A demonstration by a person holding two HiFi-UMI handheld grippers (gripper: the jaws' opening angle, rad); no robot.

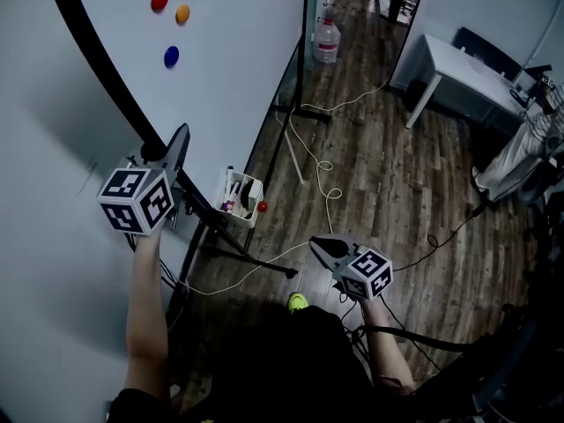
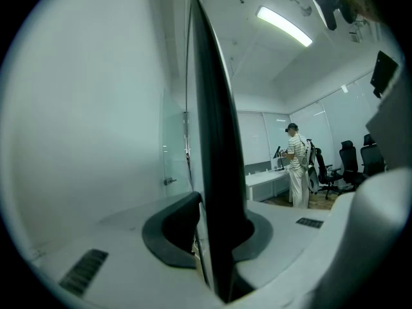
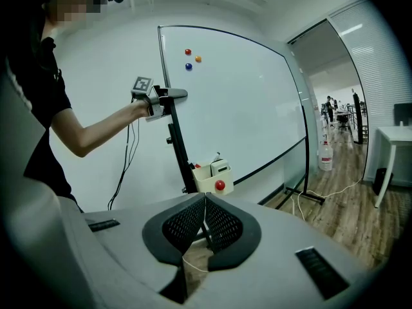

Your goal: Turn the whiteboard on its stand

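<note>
Head view: whiteboard (image 1: 220, 51) on its stand (image 1: 284, 144), on the wood floor (image 1: 388, 174) and filling the upper left of the frame. Its black frame edge (image 1: 99, 55) runs diagonally down to the left tool (image 1: 179, 139).

Left tool: raised on an outstretched arm and clamped on that black edge. In the left gripper view the edge stands upright between the two pads, one pad on each side of the board (no gap visible on either side).

Right tool (image 1: 322, 247): held low in front of the body, well apart from the board. In the right gripper view its jaws are pressed together with nothing between them; the thin white line seen at them is cable lying on the floor behind.

On the board face: red magnet (image 1: 159, 0), orange magnet (image 1: 182, 13) and blue magnet (image 1: 171, 56), grouped near the top.

Cream holder box (image 1: 240, 199) hangs low by the board's lower edge, with markers inside and a red knob (image 1: 262, 207) on its side.

Floor: white cable (image 1: 317, 161) loops from the stand's foot toward the person. Water bottle (image 1: 327, 42) stands beyond the stand. White counter (image 1: 458, 64) at the upper right.

Left gripper view, background: a person in a striped shirt (image 2: 297, 166) stands at a far desk.
</note>
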